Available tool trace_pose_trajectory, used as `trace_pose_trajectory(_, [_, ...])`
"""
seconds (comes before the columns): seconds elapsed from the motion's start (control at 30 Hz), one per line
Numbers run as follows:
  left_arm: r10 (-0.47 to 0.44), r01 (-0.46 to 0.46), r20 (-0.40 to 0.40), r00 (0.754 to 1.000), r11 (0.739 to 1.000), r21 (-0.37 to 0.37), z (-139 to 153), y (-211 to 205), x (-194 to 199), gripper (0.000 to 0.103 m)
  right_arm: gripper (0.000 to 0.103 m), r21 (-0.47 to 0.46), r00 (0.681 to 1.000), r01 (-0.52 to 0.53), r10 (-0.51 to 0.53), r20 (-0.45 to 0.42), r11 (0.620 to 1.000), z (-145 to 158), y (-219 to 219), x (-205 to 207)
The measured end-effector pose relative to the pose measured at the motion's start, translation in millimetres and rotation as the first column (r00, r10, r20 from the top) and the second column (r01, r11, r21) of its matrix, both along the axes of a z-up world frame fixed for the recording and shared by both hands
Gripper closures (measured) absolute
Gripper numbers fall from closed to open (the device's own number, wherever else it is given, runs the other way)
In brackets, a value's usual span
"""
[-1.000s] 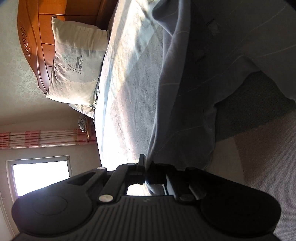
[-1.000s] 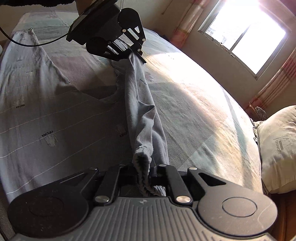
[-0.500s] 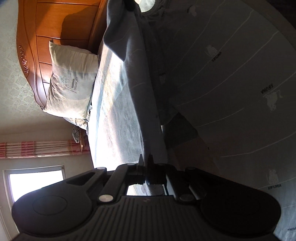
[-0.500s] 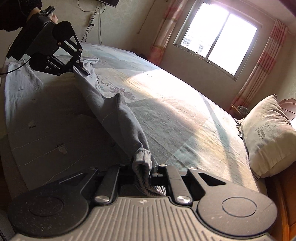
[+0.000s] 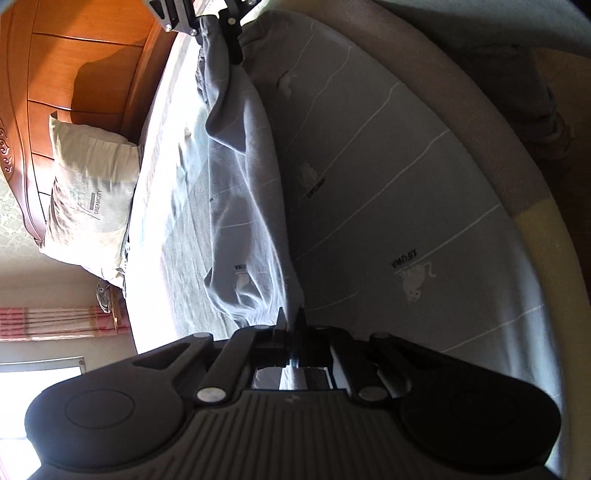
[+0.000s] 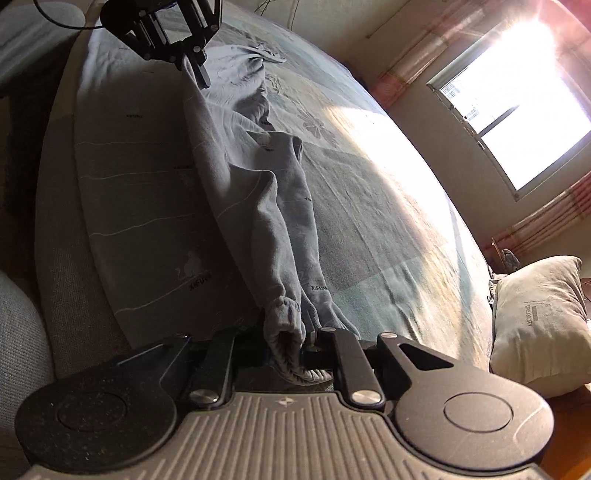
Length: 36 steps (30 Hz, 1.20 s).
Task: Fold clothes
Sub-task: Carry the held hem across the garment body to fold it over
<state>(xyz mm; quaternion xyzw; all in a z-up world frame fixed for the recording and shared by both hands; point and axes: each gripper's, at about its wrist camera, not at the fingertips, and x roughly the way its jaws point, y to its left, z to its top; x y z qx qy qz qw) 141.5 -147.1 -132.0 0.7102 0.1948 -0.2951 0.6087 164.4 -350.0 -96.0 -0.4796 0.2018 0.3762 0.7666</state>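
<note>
A grey top (image 6: 140, 192) with thin white lines and small cat prints lies spread on the bed. Its long sleeve (image 6: 280, 229) is laid lengthwise along the body's edge. My right gripper (image 6: 290, 332) has the ribbed sleeve cuff (image 6: 284, 317) between its fingers, and its jaws are opening. In the left wrist view the right gripper (image 5: 218, 26) shows at the top, with cloth hanging from it. My left gripper (image 5: 291, 317) is shut on a fold of the grey top (image 5: 369, 184). The left gripper (image 6: 195, 74) also shows at the far end of the sleeve.
A flowered sheet (image 6: 369, 206) covers the bed, sunlit from the window (image 6: 517, 110). A beige pillow (image 5: 92, 199) leans on the wooden headboard (image 5: 85, 55). The padded bed edge (image 5: 461, 110) curves close beside the top.
The sleeve, held stretched between both grippers, has come down and now lies along the top. The left gripper has swung across the garment. The right gripper's view has rolled.
</note>
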Motion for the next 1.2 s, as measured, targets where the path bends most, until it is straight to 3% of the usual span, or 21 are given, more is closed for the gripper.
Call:
trace_pose_trajectory(0.03, [0.005, -0.005, -0.007, 1.000, 1.000, -0.005, -2.0, -0.6, 2.1, 0.103, 0.082, -0.030, 1.000, -0.005, 0.005, 0.000, 1.000, -2.0, 1.7, -2.2])
trace_pose_trajectory(0.1, [0.017, -0.018, -0.019, 1.000, 1.000, -0.015, -3.9, -0.6, 5.6, 0.103, 0.064, -0.066, 1.000, 0.000, -0.002, -0.020, 0.998, 0.6, -0.5, -5.6])
trace_pose_trajectory(0.17, [0.025, -0.025, -0.025, 0.999, 0.999, -0.023, -5.2, 0.1, 8.1, 0.103, 0.056, -0.096, 0.999, 0.010, -0.013, -0.034, 0.995, 4.2, -4.7, -10.6])
trace_pose_trajectory(0.3, [0.039, -0.040, -0.029, 0.999, 0.998, -0.040, -6.9, 1.3, 12.4, 0.103, 0.056, -0.124, 0.998, 0.041, -0.046, -0.037, 0.991, 14.5, -12.3, -24.0])
trace_pose_trajectory(0.43, [0.055, -0.056, -0.031, 0.998, 0.997, -0.057, -9.2, 2.2, 11.7, 0.103, 0.056, -0.049, 0.999, 0.023, -0.025, -0.048, 0.999, 24.4, 1.1, -38.9])
trace_pose_trajectory(0.53, [0.060, -0.062, -0.033, 0.998, 0.996, -0.064, -8.8, 2.9, 15.2, 0.103, 0.056, -0.022, 0.999, -0.007, 0.006, -0.044, 1.000, 15.4, 24.0, -44.7])
trace_pose_trajectory(0.63, [0.063, -0.066, -0.034, 0.997, 0.996, -0.067, -8.0, 4.0, 18.8, 0.103, 0.057, -0.060, 1.000, -0.015, 0.013, -0.022, 0.998, -3.7, 47.8, -45.5])
trace_pose_trajectory(0.73, [0.066, -0.068, -0.031, 0.997, 0.995, -0.071, -6.0, 6.8, 22.3, 0.103, 0.072, -0.147, 1.000, 0.007, -0.004, 0.017, 0.989, -16.9, 55.7, -44.8])
trace_pose_trajectory(0.77, [0.067, -0.069, -0.033, 0.997, 0.995, -0.071, -5.2, 7.8, 23.0, 0.103, 0.079, -0.170, 1.000, 0.019, -0.015, 0.026, 0.985, -18.3, 53.4, -42.8])
trace_pose_trajectory(0.8, [0.066, -0.068, -0.035, 0.997, 0.995, -0.070, -4.0, 8.3, 23.1, 0.103, 0.093, -0.192, 0.999, 0.032, -0.026, 0.034, 0.981, -19.6, 51.0, -40.9])
trace_pose_trajectory(0.83, [0.062, -0.064, -0.034, 0.997, 0.996, -0.069, -2.5, 8.3, 23.3, 0.103, 0.098, -0.213, 0.998, 0.045, -0.035, 0.047, 0.976, -20.5, 48.6, -39.1])
trace_pose_trajectory(1.0, [0.069, -0.068, 0.004, 0.998, 0.994, -0.082, 14.9, 5.2, 20.7, 0.103, 0.099, -0.197, 0.969, 0.103, -0.053, 0.243, 0.975, -1.1, 43.1, -30.0])
trace_pose_trajectory(1.13, [0.083, -0.078, 0.042, 0.996, 0.991, -0.112, 39.2, 4.4, 22.1, 0.103, 0.099, -0.142, 0.903, 0.126, -0.055, 0.426, 0.982, 17.0, 40.3, -28.1])
trace_pose_trajectory(1.2, [0.091, -0.089, 0.010, 0.996, 0.988, -0.125, 40.6, 1.6, 19.4, 0.103, 0.098, -0.124, 0.903, 0.122, -0.059, 0.426, 0.985, 18.8, 37.5, -30.0])
